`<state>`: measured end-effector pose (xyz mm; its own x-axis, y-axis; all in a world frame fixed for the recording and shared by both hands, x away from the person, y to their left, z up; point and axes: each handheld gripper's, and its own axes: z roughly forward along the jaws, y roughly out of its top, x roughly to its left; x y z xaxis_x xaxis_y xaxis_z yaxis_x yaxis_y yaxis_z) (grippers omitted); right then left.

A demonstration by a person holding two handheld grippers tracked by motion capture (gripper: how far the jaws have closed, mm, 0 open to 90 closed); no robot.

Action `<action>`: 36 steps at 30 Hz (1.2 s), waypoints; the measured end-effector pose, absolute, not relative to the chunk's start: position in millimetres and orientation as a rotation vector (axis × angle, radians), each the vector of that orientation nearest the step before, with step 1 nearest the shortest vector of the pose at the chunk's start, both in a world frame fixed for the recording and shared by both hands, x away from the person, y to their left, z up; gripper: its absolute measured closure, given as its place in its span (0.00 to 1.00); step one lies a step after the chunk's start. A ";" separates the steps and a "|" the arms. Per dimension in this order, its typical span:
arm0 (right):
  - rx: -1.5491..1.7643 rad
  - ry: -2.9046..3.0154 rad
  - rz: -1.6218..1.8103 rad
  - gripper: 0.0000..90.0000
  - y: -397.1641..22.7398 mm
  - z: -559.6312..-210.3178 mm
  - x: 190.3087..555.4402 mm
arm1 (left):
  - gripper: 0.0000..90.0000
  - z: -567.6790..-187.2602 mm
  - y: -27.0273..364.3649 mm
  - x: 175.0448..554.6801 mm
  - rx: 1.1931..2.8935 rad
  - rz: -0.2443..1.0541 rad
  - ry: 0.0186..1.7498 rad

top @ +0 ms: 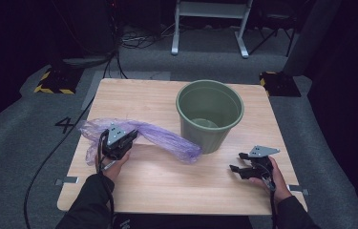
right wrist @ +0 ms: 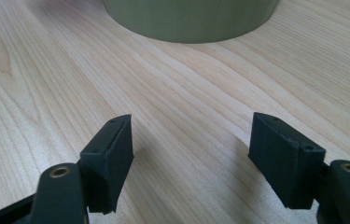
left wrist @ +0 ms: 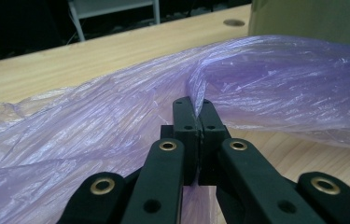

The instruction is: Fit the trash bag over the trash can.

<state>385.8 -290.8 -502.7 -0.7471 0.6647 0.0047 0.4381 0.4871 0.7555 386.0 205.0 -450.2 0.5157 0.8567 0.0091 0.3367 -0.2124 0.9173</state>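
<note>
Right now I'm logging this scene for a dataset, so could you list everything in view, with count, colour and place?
bin: one, olive green, upright on the far right part of the table, open and looking empty.
plastic bag: one, translucent purple, crumpled along the table's left and middle, its right end against the bin's base.
table: one, light wood, centre.
floor: grey carpet around the table.
white frame: one, on the floor beyond the table.
left gripper: one, black, jaws pinched on a fold of the bag.
right gripper: one, black, jaws apart above bare wood near the bin.
</note>
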 end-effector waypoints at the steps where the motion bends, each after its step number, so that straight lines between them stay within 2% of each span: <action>1: 0.932 2.448 1.116 0.34 -290.7 -502.7 385.4 | 0.99 -448.7 205.3 384.8 1.775 0.666 0.996; 36: 0.935 2.445 1.112 0.34 -290.1 -502.7 384.7 | 0.99 -406.7 195.8 363.4 1.648 0.645 0.866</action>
